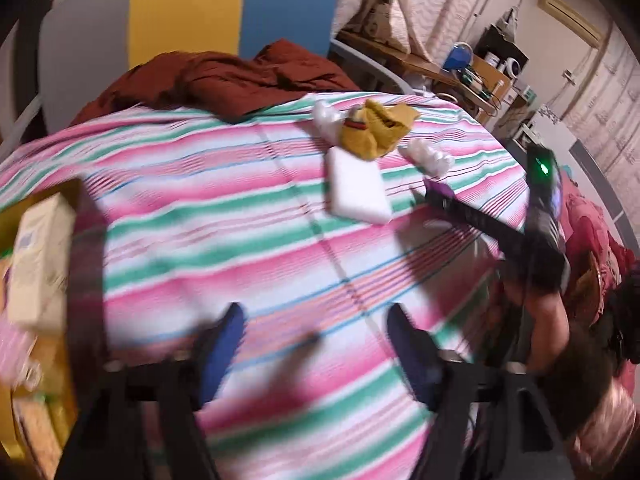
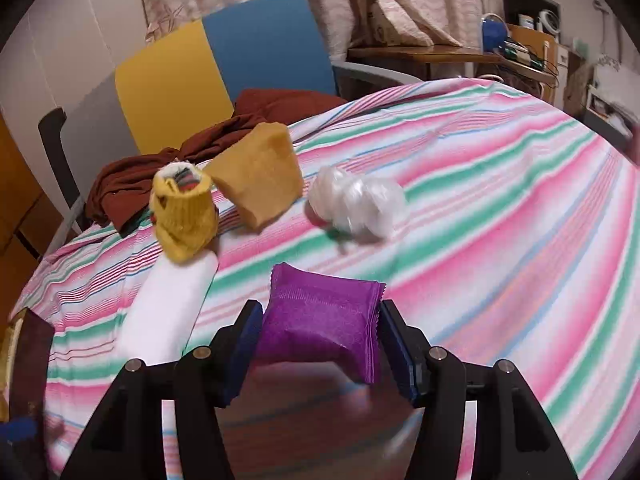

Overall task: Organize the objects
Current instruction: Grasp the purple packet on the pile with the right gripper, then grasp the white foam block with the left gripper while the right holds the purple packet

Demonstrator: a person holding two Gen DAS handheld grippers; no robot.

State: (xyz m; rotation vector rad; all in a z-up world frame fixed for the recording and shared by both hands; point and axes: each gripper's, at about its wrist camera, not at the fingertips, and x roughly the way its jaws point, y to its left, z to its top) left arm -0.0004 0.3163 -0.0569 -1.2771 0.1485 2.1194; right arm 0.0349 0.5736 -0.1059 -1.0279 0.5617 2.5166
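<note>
Picking up the crinkle-edged purple foil sachet.
My right tongs straddle it, pads barely touching; next, squeeze firmly. Left tongs gape empty.

On the bedsheet, the sock rests on the foam block's far end — plastic wrap to its right, packet nearest.

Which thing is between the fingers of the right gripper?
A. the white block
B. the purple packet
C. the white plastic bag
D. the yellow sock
B: in the right wrist view the purple packet sits between the two fingers of the right gripper.
</note>
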